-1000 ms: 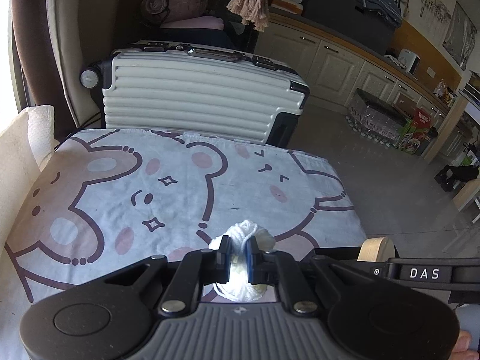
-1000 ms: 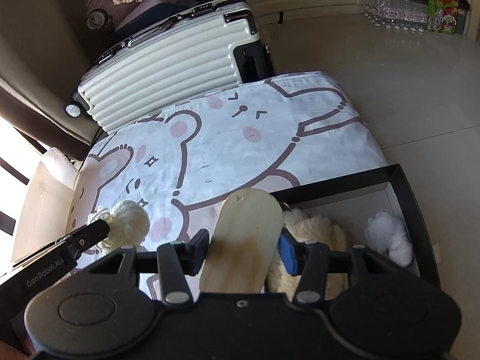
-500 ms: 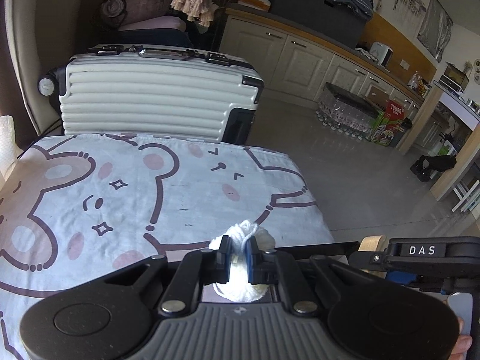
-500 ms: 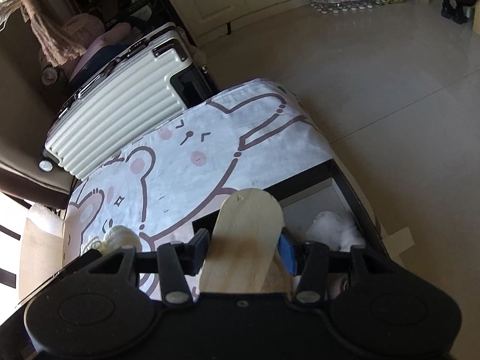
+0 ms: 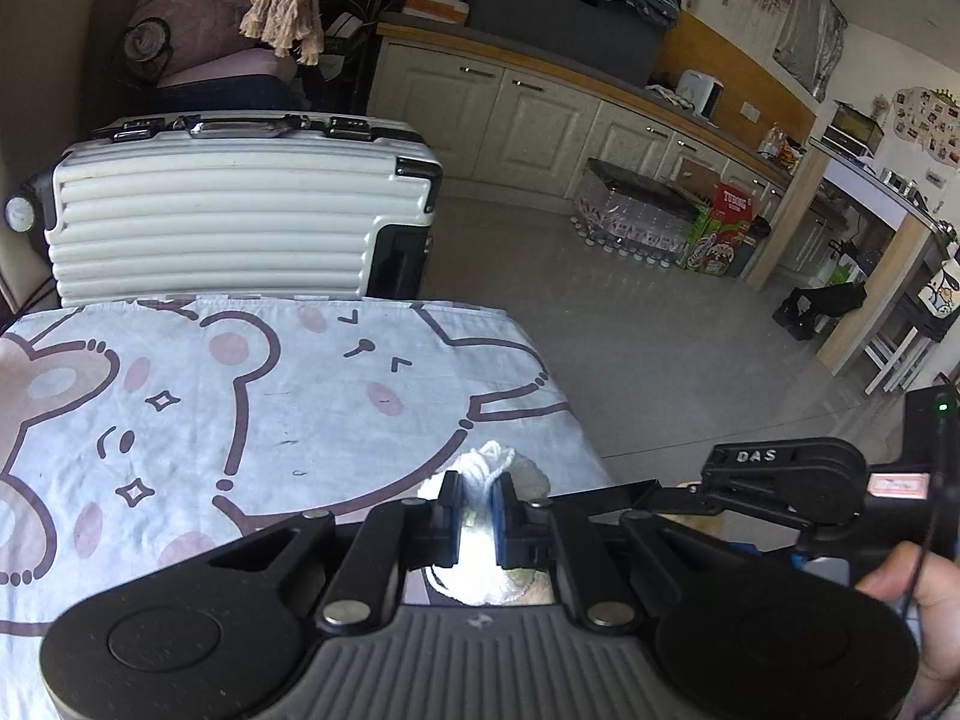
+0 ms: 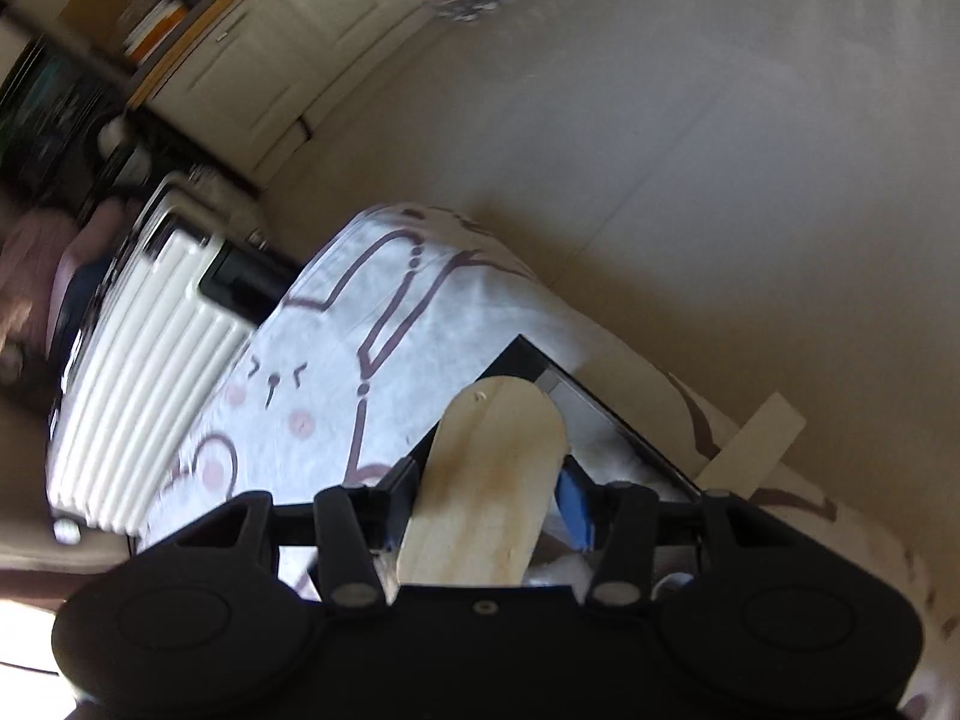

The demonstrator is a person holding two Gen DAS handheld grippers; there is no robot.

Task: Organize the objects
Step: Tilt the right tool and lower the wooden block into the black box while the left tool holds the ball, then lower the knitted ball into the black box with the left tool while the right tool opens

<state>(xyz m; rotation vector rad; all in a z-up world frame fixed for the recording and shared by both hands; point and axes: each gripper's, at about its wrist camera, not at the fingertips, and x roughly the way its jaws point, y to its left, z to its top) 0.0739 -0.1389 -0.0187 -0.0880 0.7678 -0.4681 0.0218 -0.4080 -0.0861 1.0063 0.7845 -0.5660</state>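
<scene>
Carrying both loads to black box (image 6: 606, 414) at bedsheet (image 5: 252, 396) edge: left gripper (image 5: 474, 501) clamps yarn ball (image 5: 495, 462), right gripper (image 6: 480, 498) grips wooden paddle (image 6: 489, 480); lower level, clear the rim.

My left gripper (image 5: 475, 501) clamped tight on white yarn ball (image 5: 487, 468) over bear-print cloth (image 5: 252, 396); right gripper (image 5: 660, 501) at right edge, white suitcase (image 5: 228, 210) behind cloth.

both hand-held grippers (image 5: 474, 498) (image 6: 489, 501) clamped

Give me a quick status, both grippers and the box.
Left gripper shut on yarn. Right gripper shut on wooden paddle, above black box. Nothing blocking.
</scene>
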